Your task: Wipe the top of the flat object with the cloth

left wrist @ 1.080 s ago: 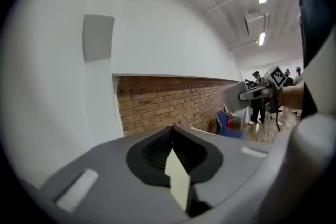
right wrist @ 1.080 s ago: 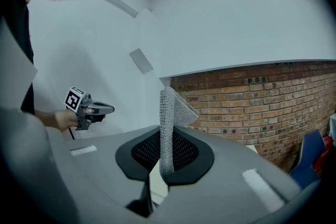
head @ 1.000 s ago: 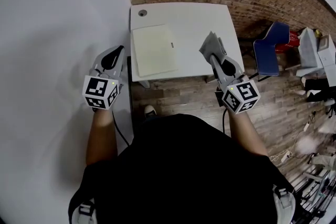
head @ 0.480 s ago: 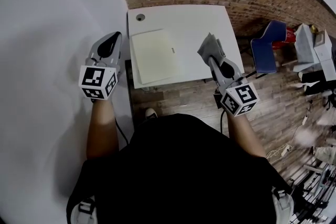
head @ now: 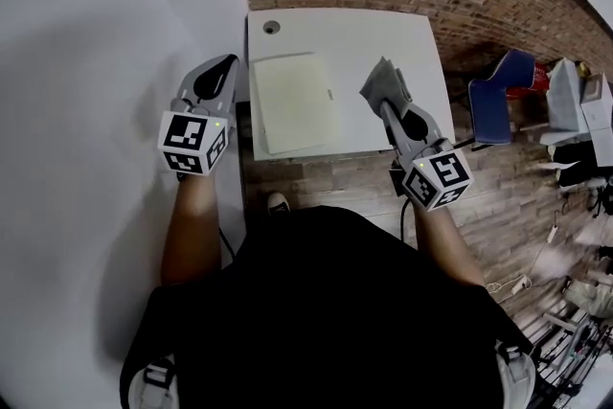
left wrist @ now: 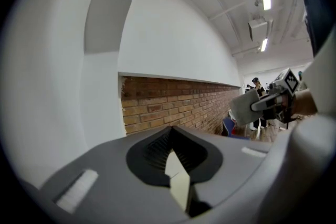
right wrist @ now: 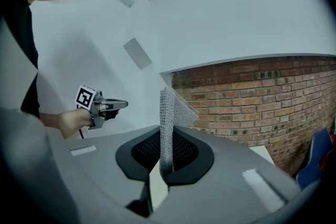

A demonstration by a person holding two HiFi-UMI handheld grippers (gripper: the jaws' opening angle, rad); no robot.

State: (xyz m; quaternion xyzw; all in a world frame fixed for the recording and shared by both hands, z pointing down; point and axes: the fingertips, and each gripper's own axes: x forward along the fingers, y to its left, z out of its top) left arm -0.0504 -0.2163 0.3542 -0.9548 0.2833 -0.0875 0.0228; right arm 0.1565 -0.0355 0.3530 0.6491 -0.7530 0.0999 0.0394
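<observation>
A cream flat pad (head: 295, 101) lies on the left half of a white table (head: 359, 34). My right gripper (head: 390, 105) is shut on a grey cloth (head: 382, 83), which it holds over the table just right of the pad. In the right gripper view the cloth (right wrist: 168, 113) stands up edge-on between the pinched jaws. My left gripper (head: 228, 64) hangs off the table's left edge, beside the white wall. It is shut, with nothing in it (left wrist: 170, 134). From there the cloth (left wrist: 243, 108) shows at the right.
A round cable hole (head: 272, 27) sits in the table's far left corner. Brick wall runs behind the table and brick floor lies in front. A blue chair (head: 503, 91) and clutter stand to the right. A shoe (head: 275, 203) shows below the table's near edge.
The head camera has shifted, so the table sits a little further right in view. The right gripper with the cloth has drifted slightly toward the pad. Both grippers keep their grip state.
</observation>
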